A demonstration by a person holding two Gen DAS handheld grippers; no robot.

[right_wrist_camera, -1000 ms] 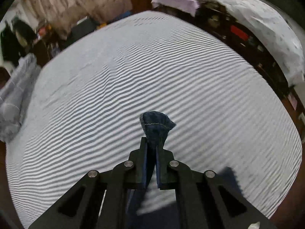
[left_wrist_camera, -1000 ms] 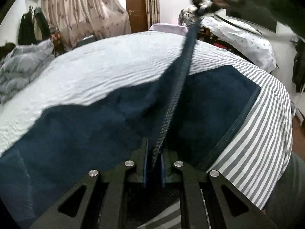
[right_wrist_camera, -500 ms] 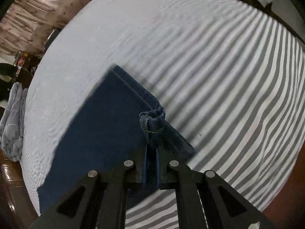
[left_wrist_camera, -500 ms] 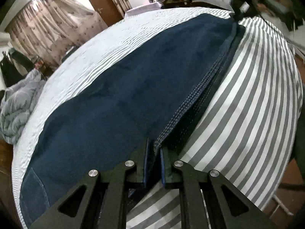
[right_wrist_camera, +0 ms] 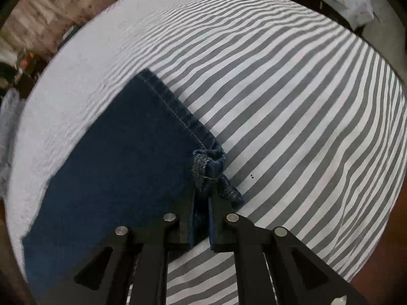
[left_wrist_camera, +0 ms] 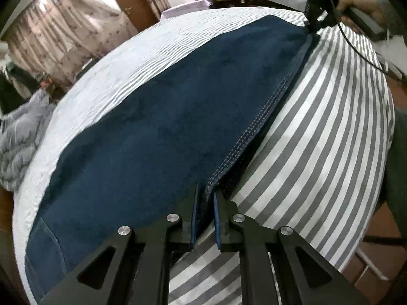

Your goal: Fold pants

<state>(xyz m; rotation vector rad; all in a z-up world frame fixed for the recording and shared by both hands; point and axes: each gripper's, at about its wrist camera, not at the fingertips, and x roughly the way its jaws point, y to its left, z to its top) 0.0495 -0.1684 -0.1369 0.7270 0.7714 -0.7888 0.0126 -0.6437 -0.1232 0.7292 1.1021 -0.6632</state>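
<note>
From the left wrist view, a grey quilt (left_wrist_camera: 17, 137) sits bunched at the far left past the bed (left_wrist_camera: 318, 152), half cut by the frame edge and soft with blur, and patterned curtains (left_wrist_camera: 58, 33) hang behind it beside a brown door (left_wrist_camera: 129, 0). The pants (left_wrist_camera: 152, 132), dark blue denim, lie spread flat along the striped sheet from the lower left corner up toward the upper right. The left tongs (left_wrist_camera: 204, 198) point steeply down at the bed, pressed together on the stitched side seam of the pants near the bed's near edge; the pinched cloth fills the narrow gap between the blue pads. That seam runs up and away to the right tongs (left_wrist_camera: 314, 19) at the top right, dark and small, with a hand (left_wrist_camera: 361, 3) behind them, blurred and partly cut off; how they grip cannot be made out from here. In the right wrist view the pants (right_wrist_camera: 114, 167) cover the lower left of the sheet, the hem running diagonally to a crumpled corner at the middle. The right tongs (right_wrist_camera: 202, 198) tip almost straight down and pinch that bunched corner, which sticks up beyond the fingertips. The floor past the bed's right side is blurred.
</note>
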